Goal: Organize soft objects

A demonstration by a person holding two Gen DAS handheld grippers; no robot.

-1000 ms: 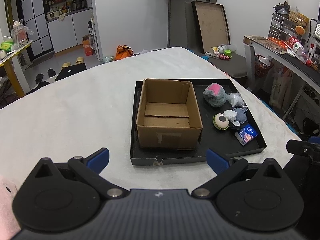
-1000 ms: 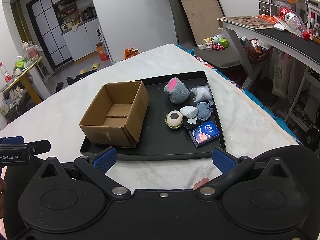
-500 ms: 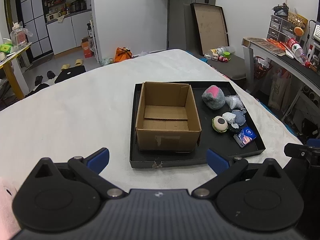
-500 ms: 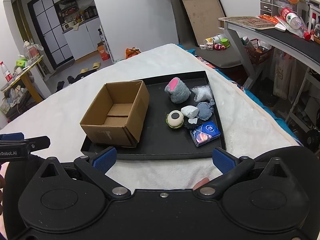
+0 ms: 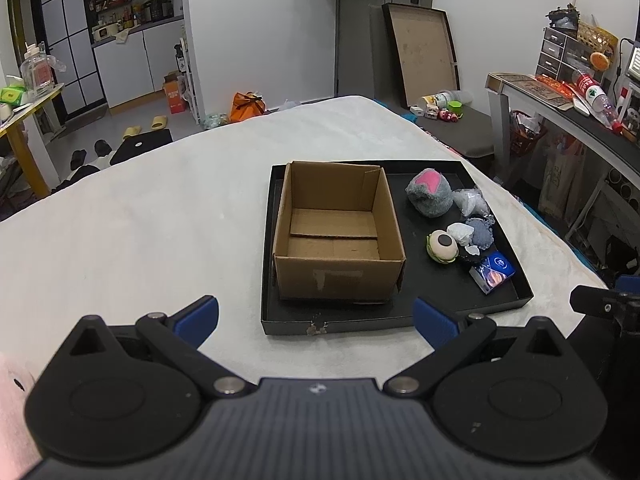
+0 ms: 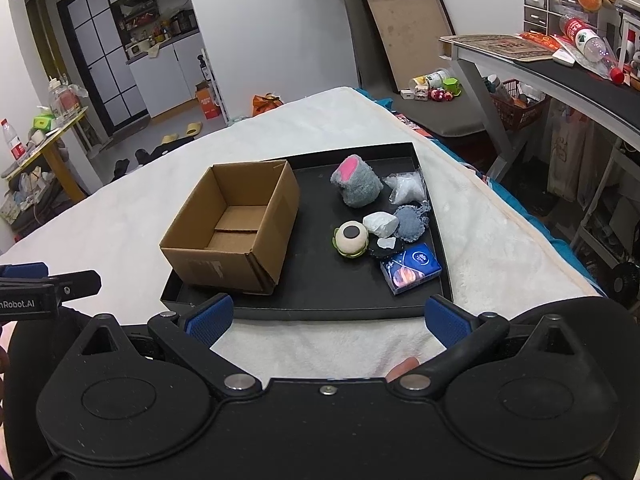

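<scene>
A black tray (image 5: 360,322) (image 6: 320,312) lies on a white blanket. In its left half stands an empty cardboard box (image 5: 338,236) (image 6: 236,232). To the box's right lie a grey and pink plush (image 5: 430,194) (image 6: 356,184), a clear bag (image 6: 408,188), a round eye-like plush (image 5: 442,244) (image 6: 351,239), a white lump (image 6: 381,223), a blue-grey knitted pad (image 6: 412,222) and a blue tissue pack (image 5: 492,272) (image 6: 412,268). My left gripper (image 5: 316,318) and right gripper (image 6: 326,318) hover open short of the tray's near edge, holding nothing.
The white blanket (image 5: 140,232) covers a wide surface around the tray. A desk (image 6: 540,64) with bottles and clutter stands to the right, a large flat box lid (image 5: 424,52) leans on the far wall, and slippers lie on the floor at the back left.
Both grippers have drawn back slightly, so the tray and box look a little smaller. Nothing on the tray has moved and both grippers stay open.
</scene>
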